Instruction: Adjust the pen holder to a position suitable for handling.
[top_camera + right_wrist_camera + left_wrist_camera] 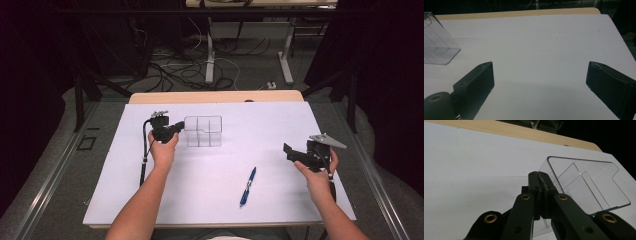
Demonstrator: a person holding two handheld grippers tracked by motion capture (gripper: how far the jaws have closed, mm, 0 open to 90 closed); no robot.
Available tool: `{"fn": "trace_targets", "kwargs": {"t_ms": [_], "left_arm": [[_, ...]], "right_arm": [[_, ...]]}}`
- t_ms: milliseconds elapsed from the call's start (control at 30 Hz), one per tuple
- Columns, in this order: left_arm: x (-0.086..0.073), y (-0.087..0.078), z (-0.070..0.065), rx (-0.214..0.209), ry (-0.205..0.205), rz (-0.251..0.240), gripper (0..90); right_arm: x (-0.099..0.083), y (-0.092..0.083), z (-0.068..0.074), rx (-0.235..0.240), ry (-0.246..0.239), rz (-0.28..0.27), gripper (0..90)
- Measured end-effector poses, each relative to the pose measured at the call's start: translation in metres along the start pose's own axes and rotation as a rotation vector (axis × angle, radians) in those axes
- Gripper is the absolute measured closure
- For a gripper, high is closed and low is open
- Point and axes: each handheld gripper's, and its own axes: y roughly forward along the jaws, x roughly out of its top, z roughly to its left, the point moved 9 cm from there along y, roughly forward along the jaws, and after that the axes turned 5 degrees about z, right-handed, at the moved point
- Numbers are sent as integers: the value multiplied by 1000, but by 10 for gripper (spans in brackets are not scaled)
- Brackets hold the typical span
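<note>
While our left gripper (pixel 176 126) presses its 2 jaws together on the near-left wall of the clear organizer (pixel 203 131), the thin plastic edge sits pinched between the pads, as the left gripper (pixel 539 173) view shows. That clear organizer (pixel 584 185), split into compartments, stands on the white sheet (pixel 220 165) toward the sheet's far side. Our right gripper (pixel 292 152) hangs well to the right of the organizer, its 2 jaws spread wide with nothing but bare sheet (pixel 541 50) between them. We see a blue pen (pixel 248 186) lying nearer to us than the organizer, between both hands. Beyond the organizer runs the table's wooden edge (pixel 215 96).
</note>
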Motion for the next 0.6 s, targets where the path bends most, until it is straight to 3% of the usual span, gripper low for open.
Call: {"fn": "trace_targets", "kwargs": {"t_ms": [300,600], "left_arm": [[0,2,-4,2,3,7,898],[0,11,-19,0,22,9,898]], "right_arm": [[0,1,0,3,-9,3,77],[-1,2,2,7,0,-1,77]]}}
